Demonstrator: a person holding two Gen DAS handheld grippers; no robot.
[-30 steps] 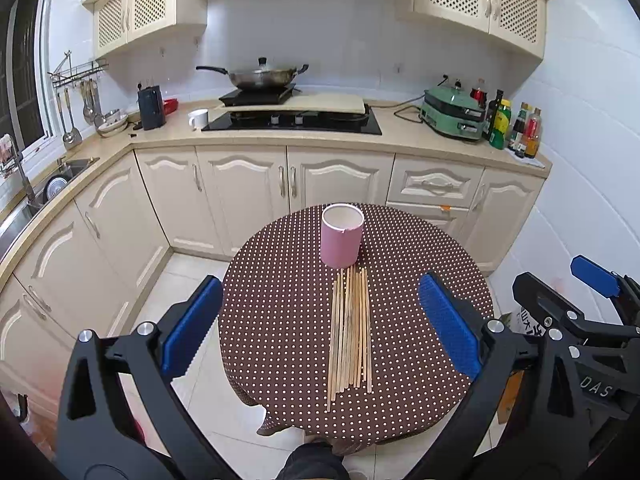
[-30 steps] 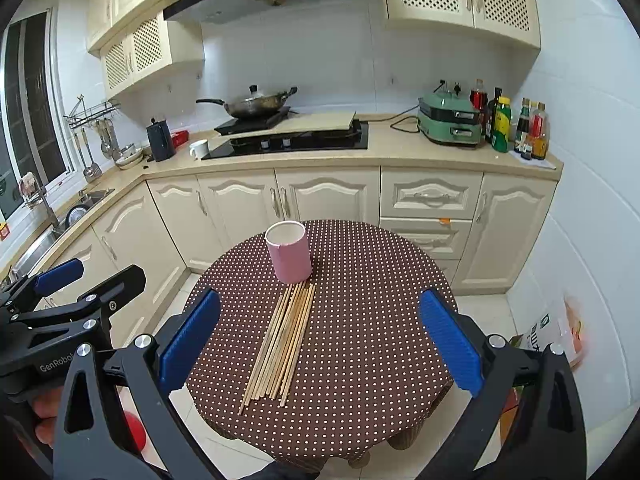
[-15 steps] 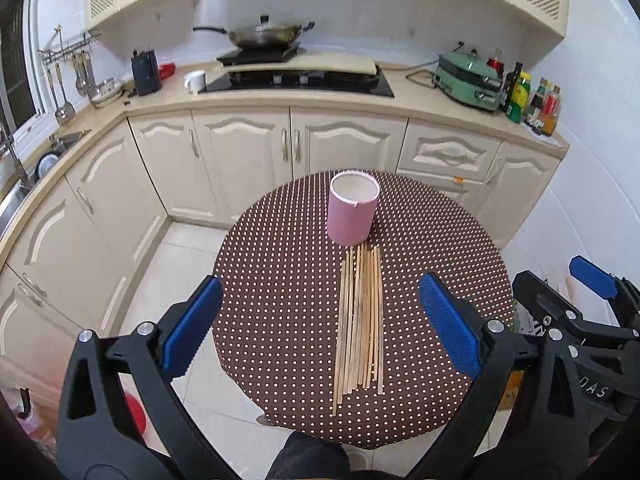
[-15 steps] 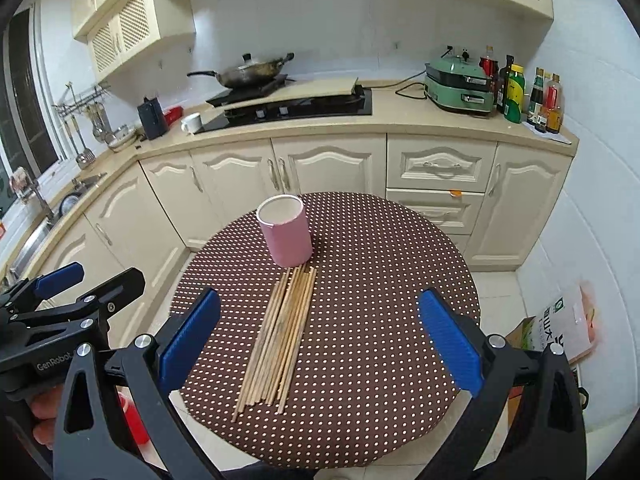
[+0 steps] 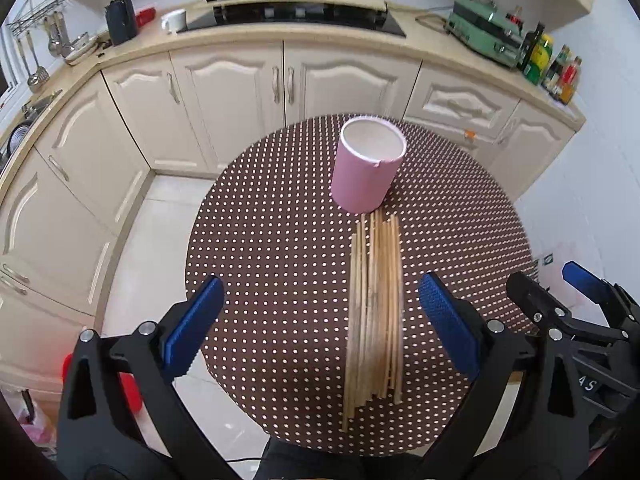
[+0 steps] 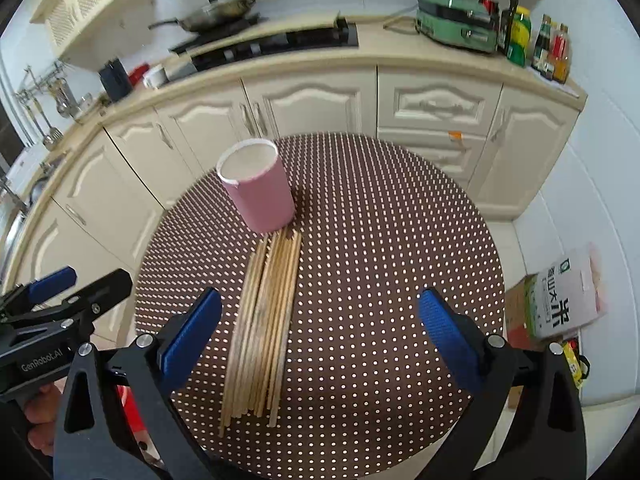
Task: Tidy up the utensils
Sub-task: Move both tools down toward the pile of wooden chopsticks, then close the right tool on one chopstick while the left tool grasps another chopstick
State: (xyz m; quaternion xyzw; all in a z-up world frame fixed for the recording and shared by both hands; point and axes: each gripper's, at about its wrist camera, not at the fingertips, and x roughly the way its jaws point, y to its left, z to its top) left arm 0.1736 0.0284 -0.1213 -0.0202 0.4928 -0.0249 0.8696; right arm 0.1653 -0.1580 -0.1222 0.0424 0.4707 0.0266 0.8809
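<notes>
A pink cylindrical holder (image 5: 367, 168) (image 6: 258, 188) stands upright and empty on a round table with a brown dotted cloth (image 5: 280, 264) (image 6: 380, 264). Several wooden chopsticks (image 5: 374, 312) (image 6: 264, 320) lie side by side in front of it, their far ends touching its base. My left gripper (image 5: 320, 320) hovers open above the table's near left part, left of the chopsticks. My right gripper (image 6: 320, 336) hovers open over the near half, with the chopsticks under its left finger. Neither holds anything. Each gripper shows at the edge of the other's view.
Cream kitchen cabinets (image 5: 224, 92) and a counter with a hob (image 5: 296, 12), a white mug (image 5: 174, 20) and a green appliance (image 6: 456, 20) ring the table. Bottles (image 6: 552, 48) stand at the counter's right end. A rice bag (image 6: 568, 300) sits on the floor at right.
Both grippers have moved forward and down toward the table, so the holder and chopsticks look larger and closer. Both stay open. Nothing on the table has moved.
</notes>
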